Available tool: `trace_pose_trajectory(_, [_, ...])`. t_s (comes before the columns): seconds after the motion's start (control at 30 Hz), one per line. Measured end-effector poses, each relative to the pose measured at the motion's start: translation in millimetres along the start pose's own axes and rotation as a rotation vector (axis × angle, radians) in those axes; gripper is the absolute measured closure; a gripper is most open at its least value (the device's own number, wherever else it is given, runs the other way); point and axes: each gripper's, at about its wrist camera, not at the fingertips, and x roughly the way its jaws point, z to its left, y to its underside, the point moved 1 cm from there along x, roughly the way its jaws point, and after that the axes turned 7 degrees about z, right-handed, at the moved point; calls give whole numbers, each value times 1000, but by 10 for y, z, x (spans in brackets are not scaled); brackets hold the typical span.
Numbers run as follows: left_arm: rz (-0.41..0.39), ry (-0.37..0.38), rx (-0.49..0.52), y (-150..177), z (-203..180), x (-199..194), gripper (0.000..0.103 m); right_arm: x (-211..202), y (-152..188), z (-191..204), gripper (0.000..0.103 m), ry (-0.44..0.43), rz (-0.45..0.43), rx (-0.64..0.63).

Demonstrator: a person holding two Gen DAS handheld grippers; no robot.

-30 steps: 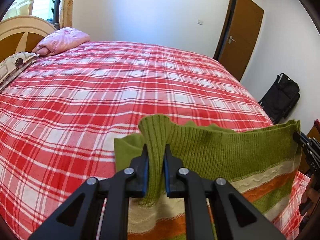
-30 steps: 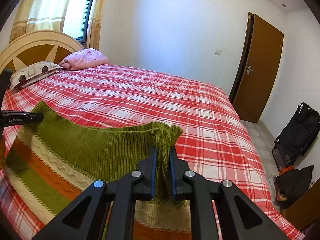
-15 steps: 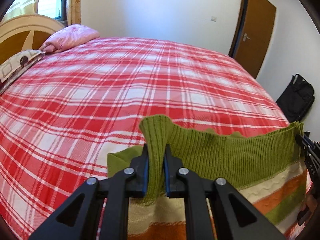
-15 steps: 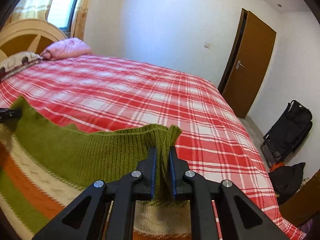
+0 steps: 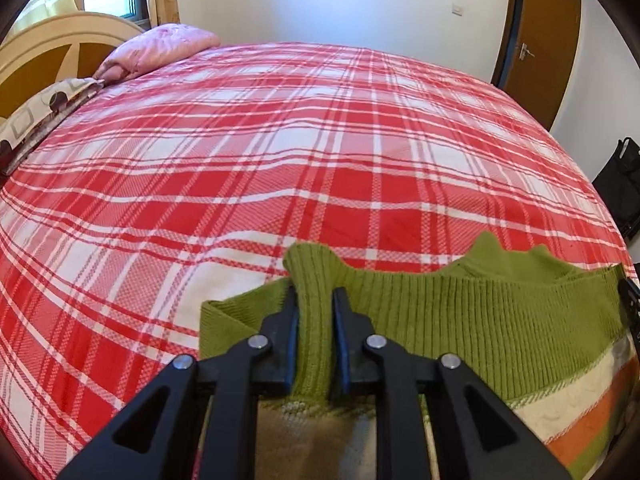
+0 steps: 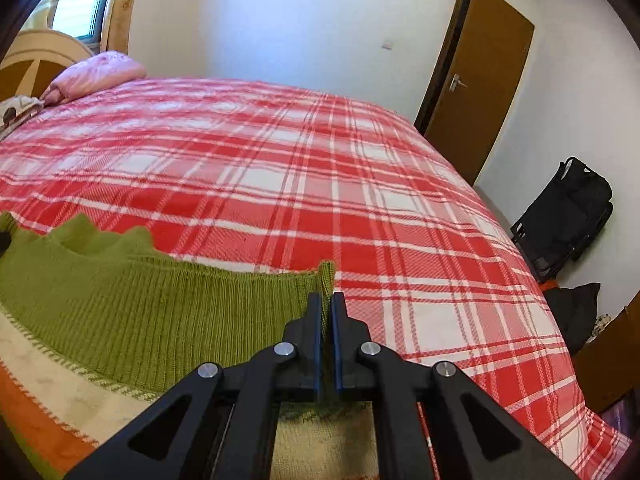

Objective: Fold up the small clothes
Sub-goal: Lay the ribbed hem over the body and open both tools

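Observation:
A green knit sweater [image 5: 480, 320] with cream and orange stripes is stretched by its ribbed hem low over the red plaid bed [image 5: 280, 160]. My left gripper [image 5: 316, 296] has a fold of the hem's left corner between its pads. Its jaws are opening, and the cloth still fills the gap. In the right wrist view the sweater [image 6: 120, 300] runs off to the left. My right gripper [image 6: 327, 300] is shut on the hem's right corner, with a thin strip of green between the pads. A bunched green part lies on the bed behind the hem.
A pink pillow [image 5: 160, 48], a patterned pillow [image 5: 40, 108] and a wooden headboard [image 5: 48, 52] are at the far left. To the right of the bed stand a brown door [image 6: 480, 92] and a black bag [image 6: 568, 216] on the floor.
Both grippers have sunk toward the bed and tipped downward, taking the hem with them. The gap in the left jaws has widened, and the right jaws have narrowed on the cloth.

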Motion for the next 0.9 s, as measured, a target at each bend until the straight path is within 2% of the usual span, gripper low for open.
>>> trace_pose_trajectory(0.2, [-13, -81, 61, 45, -133, 7, 82, 39, 0, -24, 99, 0, 33, 10])
trace_pose_trajectory(0.27, [-16, -94, 68, 41, -136, 17, 81, -48, -4, -71, 99, -1, 9, 36])
trace_pose_trajectory(0.33, [-17, -101, 67, 39, -125, 20, 78, -304, -6, -159, 99, 8, -71, 85])
trace_pose_trajectory(0.4, [-16, -104, 65, 32, -112, 29, 77, -486, -9, -157, 98, -5, -98, 100])
trace_pose_trajectory(0.57, [-17, -109, 69, 29, -122, 41, 77, -668, 85, 88, 98, -66, -82, 35])
trace_pose_trajectory(0.67, [-17, -112, 71, 32, -125, 41, 77, -626, 172, 176, 98, -55, -85, 22])
trace_pose_trajectory(0.7, [-17, -118, 75, 31, -130, 43, 76, -578, 190, 185, 98, -64, -71, 25])
trace_pose_trajectory(0.83, [-17, -145, 95, 33, -169, 57, 76, -160, 189, 102, 98, -85, 82, 70])
trace_pose_trajectory(0.9, [-16, -150, 99, 36, -174, 59, 76, -51, 156, 58, 97, -100, 99, 71])
